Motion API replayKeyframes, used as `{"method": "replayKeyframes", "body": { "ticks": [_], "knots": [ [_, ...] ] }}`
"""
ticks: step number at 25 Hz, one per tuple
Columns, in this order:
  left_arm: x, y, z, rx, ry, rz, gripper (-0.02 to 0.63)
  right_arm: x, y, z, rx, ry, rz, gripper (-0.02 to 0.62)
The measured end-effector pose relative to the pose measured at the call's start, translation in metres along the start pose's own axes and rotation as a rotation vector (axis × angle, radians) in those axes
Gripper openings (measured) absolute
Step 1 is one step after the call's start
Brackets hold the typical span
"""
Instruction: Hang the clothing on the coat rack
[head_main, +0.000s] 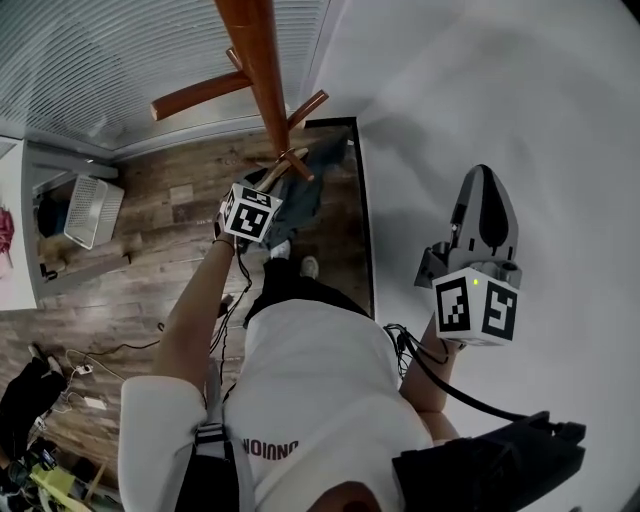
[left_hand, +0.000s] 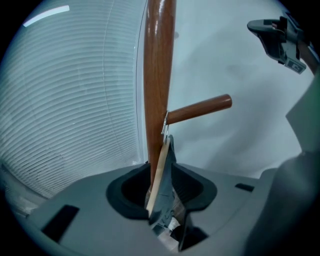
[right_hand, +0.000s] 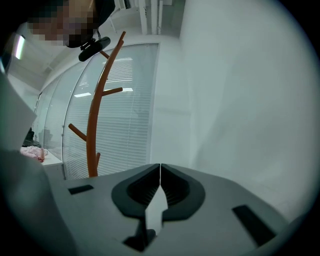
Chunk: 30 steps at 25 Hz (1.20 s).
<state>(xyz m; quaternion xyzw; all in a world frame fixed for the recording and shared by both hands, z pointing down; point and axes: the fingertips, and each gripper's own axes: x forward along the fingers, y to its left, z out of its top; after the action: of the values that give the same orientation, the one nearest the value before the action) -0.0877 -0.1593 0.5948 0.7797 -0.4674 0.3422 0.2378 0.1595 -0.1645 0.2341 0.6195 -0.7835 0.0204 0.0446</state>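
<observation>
The brown wooden coat rack (head_main: 262, 70) stands at the top of the head view. A dark garment (head_main: 318, 185) on a wooden hanger (head_main: 289, 160) hangs from one of its lower pegs. In the left gripper view the hanger's metal hook (left_hand: 164, 128) sits over the peg (left_hand: 200, 109) beside the pole (left_hand: 159, 75). My left gripper (left_hand: 161, 170) is open, with the hanger (left_hand: 160, 165) and garment (left_hand: 168, 200) between its jaws and a gap on each side. My right gripper (head_main: 484, 185) is shut and empty, held level towards the white wall, away from the rack (right_hand: 95, 125).
A window with blinds (head_main: 100, 60) is behind the rack. A white basket (head_main: 92, 208) stands on the wooden floor at left, and cables (head_main: 80, 370) lie at lower left. The white wall (head_main: 520, 100) fills the right side. A black edge strip (head_main: 366, 230) runs along the wall's base.
</observation>
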Motion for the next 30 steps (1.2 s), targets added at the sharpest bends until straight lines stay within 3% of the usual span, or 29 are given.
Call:
{"method": "replayKeyframes", "body": {
  "ticks": [3, 8, 14, 21, 30],
  "knots": [
    [-0.012, 0.002, 0.008, 0.001, -0.03, 0.015, 0.14, 0.004, 0.009, 0.0, 0.015, 0.001, 0.036, 0.021],
    [-0.034, 0.003, 0.022, -0.004, -0.092, 0.068, 0.061, 0.007, 0.024, 0.0, 0.032, 0.001, 0.105, 0.02],
    [-0.058, 0.003, 0.032, -0.111, -0.12, 0.067, 0.014, 0.008, 0.044, -0.001, 0.036, -0.003, 0.177, 0.02],
    [-0.08, 0.004, 0.048, -0.092, -0.161, 0.108, 0.014, 0.014, 0.061, 0.001, -0.003, -0.007, 0.229, 0.018],
    [-0.086, -0.002, 0.046, -0.027, -0.115, 0.094, 0.014, 0.019, 0.067, 0.004, 0.002, -0.016, 0.239, 0.018]
  ]
}}
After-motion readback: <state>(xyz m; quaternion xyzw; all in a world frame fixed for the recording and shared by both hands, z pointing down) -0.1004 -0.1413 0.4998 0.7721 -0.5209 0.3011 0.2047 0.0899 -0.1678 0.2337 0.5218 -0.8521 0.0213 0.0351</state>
